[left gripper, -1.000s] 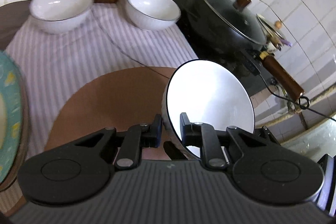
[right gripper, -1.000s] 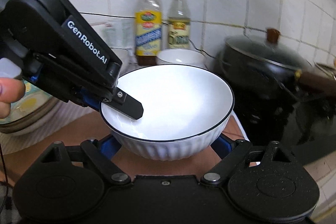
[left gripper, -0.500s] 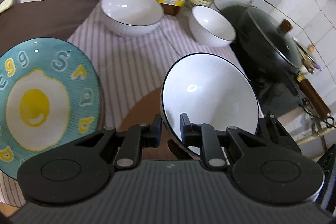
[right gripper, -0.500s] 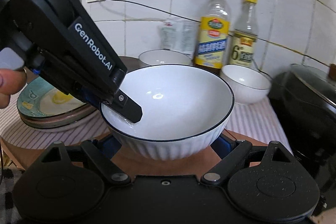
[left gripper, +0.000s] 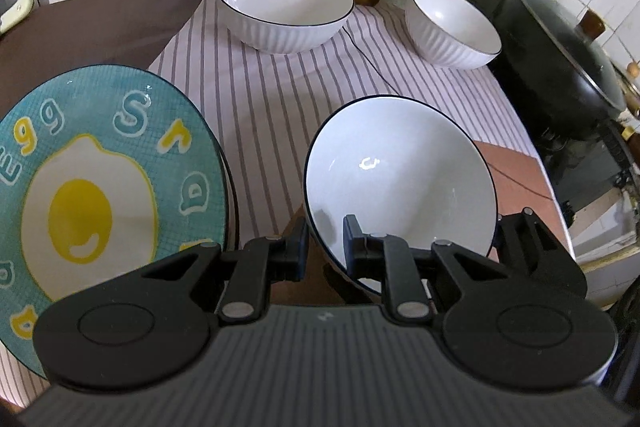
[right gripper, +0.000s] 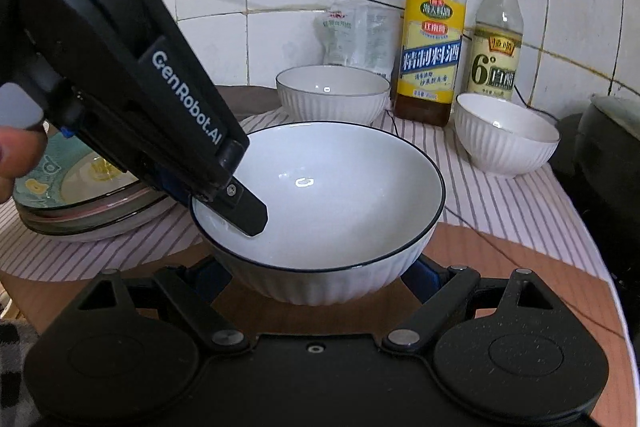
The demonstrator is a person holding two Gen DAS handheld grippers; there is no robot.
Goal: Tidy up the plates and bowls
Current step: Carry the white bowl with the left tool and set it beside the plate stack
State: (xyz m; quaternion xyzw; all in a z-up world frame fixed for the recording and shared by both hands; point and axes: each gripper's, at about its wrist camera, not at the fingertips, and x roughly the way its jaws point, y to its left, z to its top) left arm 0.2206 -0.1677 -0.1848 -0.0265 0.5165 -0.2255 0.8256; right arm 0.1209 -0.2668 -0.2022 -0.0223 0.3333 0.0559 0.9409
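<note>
Left tongs (left gripper: 325, 247), marked "GenRobot.AI", pinch bowl (right gripper: 320, 203) rim; right tongs (right gripper: 316, 267) cradle it.

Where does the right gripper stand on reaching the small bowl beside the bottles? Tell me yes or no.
Probably not yet. The right gripper is busy: its jaws straddle the large bowl, whose rim the left gripper also clamps. Otherwise the striped cloth toward the small bowl looks unobstructed.

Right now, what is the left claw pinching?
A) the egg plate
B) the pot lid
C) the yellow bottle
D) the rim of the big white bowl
D: the left claw has one finger inside and one outside the rim of the big white bowl, while the egg plate sits apart to its left.
</note>
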